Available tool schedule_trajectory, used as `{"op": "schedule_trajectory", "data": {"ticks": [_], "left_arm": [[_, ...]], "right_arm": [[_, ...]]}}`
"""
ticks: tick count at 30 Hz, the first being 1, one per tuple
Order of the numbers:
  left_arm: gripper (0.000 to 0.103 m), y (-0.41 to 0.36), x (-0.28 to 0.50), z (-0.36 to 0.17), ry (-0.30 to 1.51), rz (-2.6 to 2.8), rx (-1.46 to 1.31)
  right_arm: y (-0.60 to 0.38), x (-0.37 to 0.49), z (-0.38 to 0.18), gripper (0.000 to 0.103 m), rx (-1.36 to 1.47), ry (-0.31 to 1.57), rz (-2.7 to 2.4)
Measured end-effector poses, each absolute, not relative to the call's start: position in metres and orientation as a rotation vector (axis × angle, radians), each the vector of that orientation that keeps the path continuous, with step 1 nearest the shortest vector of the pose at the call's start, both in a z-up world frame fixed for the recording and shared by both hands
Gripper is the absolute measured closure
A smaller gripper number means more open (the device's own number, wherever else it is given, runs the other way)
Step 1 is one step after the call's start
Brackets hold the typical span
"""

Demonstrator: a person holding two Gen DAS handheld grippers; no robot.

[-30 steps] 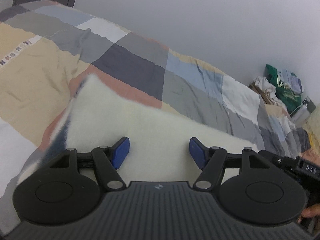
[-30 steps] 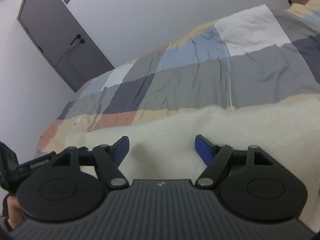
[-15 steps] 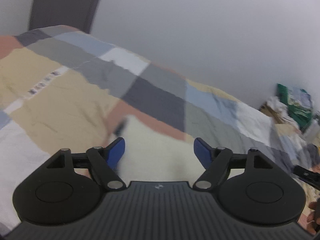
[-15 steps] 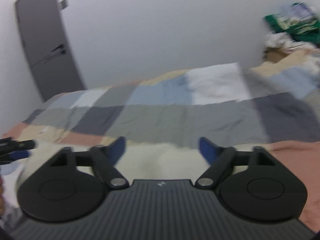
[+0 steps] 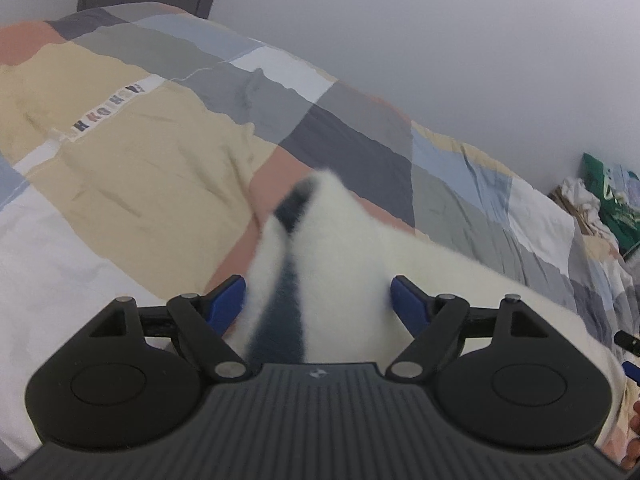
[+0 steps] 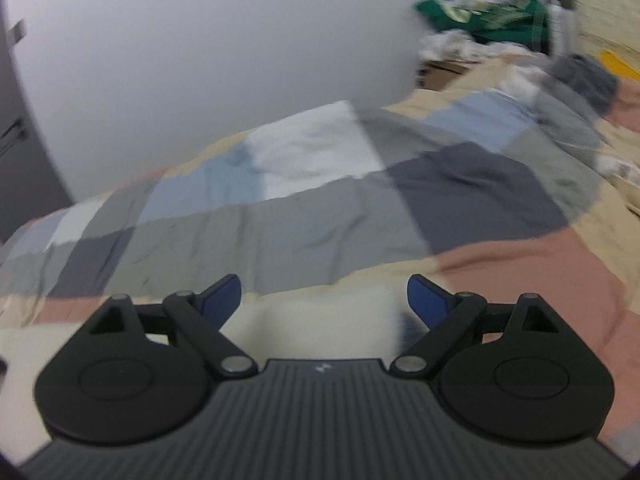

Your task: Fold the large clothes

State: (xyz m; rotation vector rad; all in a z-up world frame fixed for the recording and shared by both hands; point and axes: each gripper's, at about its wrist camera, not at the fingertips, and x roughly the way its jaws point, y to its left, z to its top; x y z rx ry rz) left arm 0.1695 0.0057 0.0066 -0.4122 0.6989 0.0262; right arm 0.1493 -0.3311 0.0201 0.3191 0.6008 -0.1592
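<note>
In the left wrist view, our left gripper [image 5: 316, 294] has its 2 blue fingers apart, having just been widening, and the cream fleece garment [image 5: 352, 264] fills the gap between them without either pad pressing on it. A dark trim strip [image 5: 286, 280] marks a corner that points away from us onto the patchwork bedspread [image 5: 132, 168]. The garment's long axis runs from that corner off toward the lower right.

In the right wrist view, blurred, our right gripper [image 6: 324, 298] also stands apart after just opening. Only the garment's far edge [image 6: 320, 320] lies between and below the fingers, with bedspread [image 6: 280, 232] beyond. We judge the left hand nearer to a graspable corner for the next fold.
</note>
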Motion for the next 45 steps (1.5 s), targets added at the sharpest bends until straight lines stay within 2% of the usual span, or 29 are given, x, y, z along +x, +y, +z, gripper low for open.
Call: {"op": "schedule_trajectory", "data": {"ticks": [4, 6, 8, 14, 16, 21, 24, 26, 29, 36, 40, 42, 43, 44, 45], "left_arm": [[0.022, 0.000, 0.172, 0.002, 0.705, 0.008, -0.405], [0.029, 0.000, 0.172, 0.002, 0.699, 0.007, -0.401], [0.042, 0.000, 0.171, 0.003, 0.690, 0.007, -0.405], [0.057, -0.003, 0.167, 0.008, 0.662, 0.011, -0.387], [0.059, -0.002, 0.165, 0.011, 0.650, 0.011, -0.390], [0.064, 0.006, 0.158, 0.020, 0.620, 0.007, -0.430], [0.064, 0.013, 0.152, 0.028, 0.594, 0.010, -0.492], [0.064, 0.017, 0.151, 0.033, 0.572, 0.019, -0.515], [0.064, 0.015, 0.156, 0.032, 0.557, 0.034, -0.486], [0.056, 0.007, 0.175, 0.008, 0.654, 0.052, -0.405], [0.054, 0.009, 0.175, 0.009, 0.668, 0.048, -0.410], [0.048, 0.011, 0.175, 0.012, 0.684, 0.053, -0.427], [0.041, 0.012, 0.174, 0.014, 0.687, 0.067, -0.431], [0.034, 0.012, 0.172, 0.017, 0.690, 0.087, -0.434], [0.032, 0.012, 0.170, 0.020, 0.690, 0.109, -0.439]], "right_arm": [[-0.351, 0.158, 0.004, 0.009, 0.454, 0.697, -0.105], [-0.349, 0.161, -0.002, 0.009, 0.475, 0.725, -0.097], [-0.342, 0.164, -0.004, 0.009, 0.418, 0.716, -0.087], [-0.331, 0.182, -0.016, 0.009, 0.290, 0.757, -0.061], [-0.334, 0.185, -0.017, 0.016, 0.299, 0.769, -0.033], [-0.333, 0.177, 0.003, 0.053, 0.257, 0.717, -0.006], [-0.322, 0.167, 0.025, 0.062, 0.173, 0.608, 0.023], [-0.316, 0.163, 0.037, 0.062, 0.142, 0.521, 0.045], [-0.313, 0.172, 0.041, 0.062, 0.162, 0.495, 0.036], [-0.322, 0.209, -0.012, 0.057, 0.191, 0.704, -0.006], [-0.325, 0.204, -0.008, 0.052, 0.242, 0.712, -0.009], [-0.326, 0.199, -0.003, 0.045, 0.276, 0.704, -0.015], [-0.326, 0.196, 0.000, 0.043, 0.285, 0.701, -0.021], [-0.327, 0.196, 0.002, 0.036, 0.289, 0.697, -0.028], [-0.328, 0.194, 0.006, 0.031, 0.293, 0.689, -0.026]]}}
